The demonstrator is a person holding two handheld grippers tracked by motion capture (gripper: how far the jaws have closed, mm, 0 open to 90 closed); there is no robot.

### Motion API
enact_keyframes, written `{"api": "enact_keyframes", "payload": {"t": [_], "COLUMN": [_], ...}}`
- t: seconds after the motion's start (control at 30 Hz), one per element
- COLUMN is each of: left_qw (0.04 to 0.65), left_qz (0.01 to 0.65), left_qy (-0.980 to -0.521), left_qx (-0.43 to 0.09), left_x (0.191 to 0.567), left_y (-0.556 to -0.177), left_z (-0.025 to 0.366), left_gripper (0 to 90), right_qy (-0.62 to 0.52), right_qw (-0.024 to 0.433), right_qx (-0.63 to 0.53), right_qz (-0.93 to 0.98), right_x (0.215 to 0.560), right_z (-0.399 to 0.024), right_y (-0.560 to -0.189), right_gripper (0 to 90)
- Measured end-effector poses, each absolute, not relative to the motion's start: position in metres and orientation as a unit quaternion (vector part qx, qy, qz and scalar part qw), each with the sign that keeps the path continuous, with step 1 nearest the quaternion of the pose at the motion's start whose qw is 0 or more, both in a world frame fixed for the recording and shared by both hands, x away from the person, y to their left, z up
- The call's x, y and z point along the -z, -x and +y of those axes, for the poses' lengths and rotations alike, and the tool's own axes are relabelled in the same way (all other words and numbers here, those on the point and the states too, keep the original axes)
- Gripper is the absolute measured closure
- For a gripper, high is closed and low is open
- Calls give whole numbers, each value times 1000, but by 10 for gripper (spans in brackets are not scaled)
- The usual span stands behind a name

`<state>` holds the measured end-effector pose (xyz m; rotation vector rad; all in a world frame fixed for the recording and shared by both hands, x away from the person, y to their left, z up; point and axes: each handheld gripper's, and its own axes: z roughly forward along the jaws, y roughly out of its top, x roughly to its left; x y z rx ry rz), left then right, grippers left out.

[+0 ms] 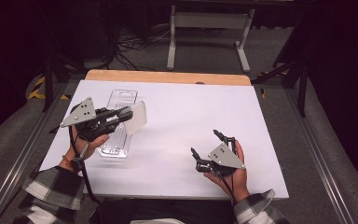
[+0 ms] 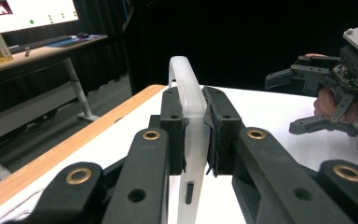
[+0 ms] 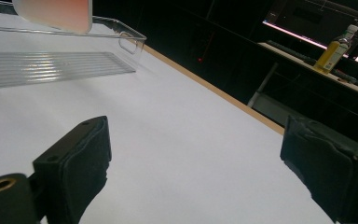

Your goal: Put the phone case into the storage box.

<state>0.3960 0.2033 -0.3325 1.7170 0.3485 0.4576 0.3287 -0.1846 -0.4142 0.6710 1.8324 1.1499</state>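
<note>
A translucent white phone case [image 1: 137,116] hangs a little above the table, pinched at one edge by my left gripper [image 1: 128,114], which is shut on it. In the left gripper view the case [image 2: 188,91] stands edge-on between the two black pads of that gripper [image 2: 195,119]. Under it a clear ribbed plastic tray [image 1: 121,97] lies flat on the white table cover. My right gripper [image 1: 205,143] rests low at the front right, open with nothing between its jaws. In the right gripper view that gripper [image 3: 205,158] faces bare white cover, with the tray [image 3: 51,65] and the case [image 3: 56,14] far off.
The white cover [image 1: 191,112] lies on a wooden tabletop [image 1: 168,77] whose far edge shows. Beyond it stand a white desk frame [image 1: 209,21] and floor cables. A yellow bottle [image 3: 334,53] stands on a side desk. Metal rails run along both sides.
</note>
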Motion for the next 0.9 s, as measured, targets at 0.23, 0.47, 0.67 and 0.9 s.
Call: {"api": "enact_keyframes", "payload": {"t": [0.23, 0.47, 0.67, 0.9], "left_qw": [615, 611, 611, 607], "left_qz": [156, 164, 174, 183], "left_qy": [-746, -744, -741, -741], "left_qx": [-204, -214, -217, -223], "left_x": [331, 330, 331, 331], "left_y": [-397, -399, -403, -406], "left_z": [209, 216, 223, 231], "left_gripper": [795, 796, 796, 795], "right_qy": [-268, -268, -268, -269], "right_qw": [424, 425, 425, 425], "right_qx": [-459, -457, -456, -455], "right_qz": [733, 734, 734, 735], "right_x": [414, 414, 415, 415], "right_z": [-184, -185, -184, -184], "right_y": [-329, -329, -329, -329], "right_gripper": [94, 95, 96, 96]}}
